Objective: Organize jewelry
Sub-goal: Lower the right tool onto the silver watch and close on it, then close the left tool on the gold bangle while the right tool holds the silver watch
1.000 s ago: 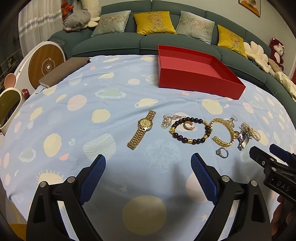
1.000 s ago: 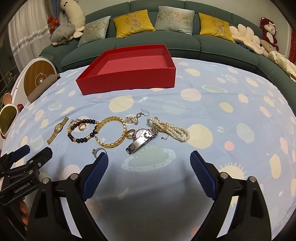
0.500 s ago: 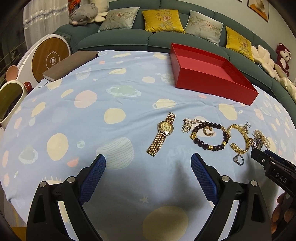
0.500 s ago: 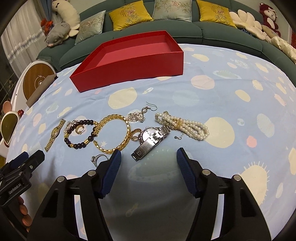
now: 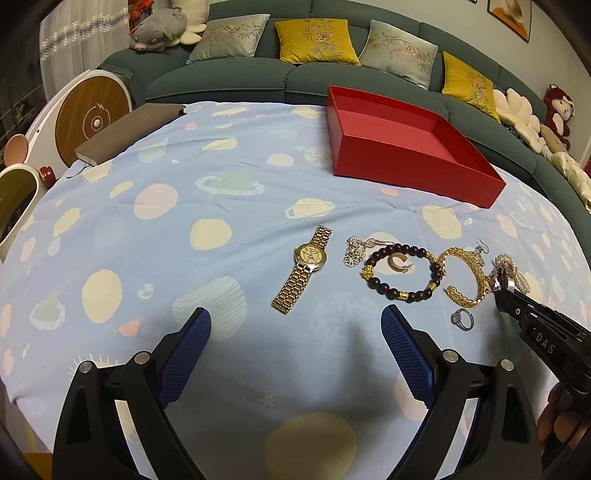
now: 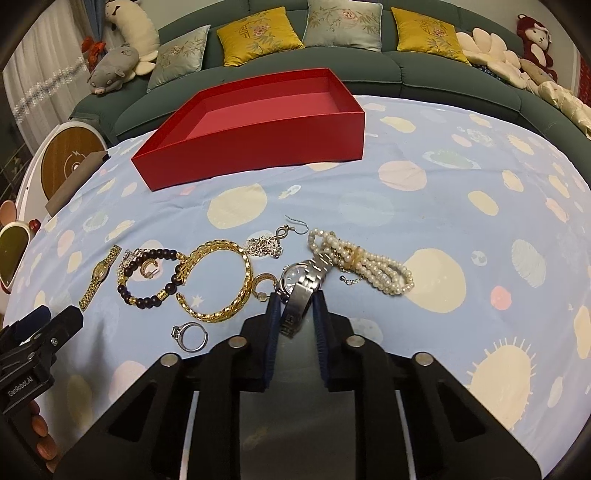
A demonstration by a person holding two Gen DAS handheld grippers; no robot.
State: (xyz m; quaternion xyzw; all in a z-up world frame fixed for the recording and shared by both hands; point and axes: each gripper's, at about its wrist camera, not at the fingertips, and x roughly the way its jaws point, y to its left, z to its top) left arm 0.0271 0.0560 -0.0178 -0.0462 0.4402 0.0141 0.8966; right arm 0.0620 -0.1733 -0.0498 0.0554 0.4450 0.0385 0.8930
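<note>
- Right wrist view: our right gripper [image 6: 294, 301] is clamped on the silver steel-band watch [image 6: 301, 286], band running straight along the fingers.
- The open red cardboard box [image 6: 255, 136] lies dead ahead, beyond the pile.
- Our left gripper [image 5: 295, 332] is spread wide, holding nothing.

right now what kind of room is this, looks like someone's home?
Most likely a home living room: a curved green sofa with yellow cushions and plush toys sits behind a table under a planet-print cloth, where jewelry lies beside a red box.
</note>
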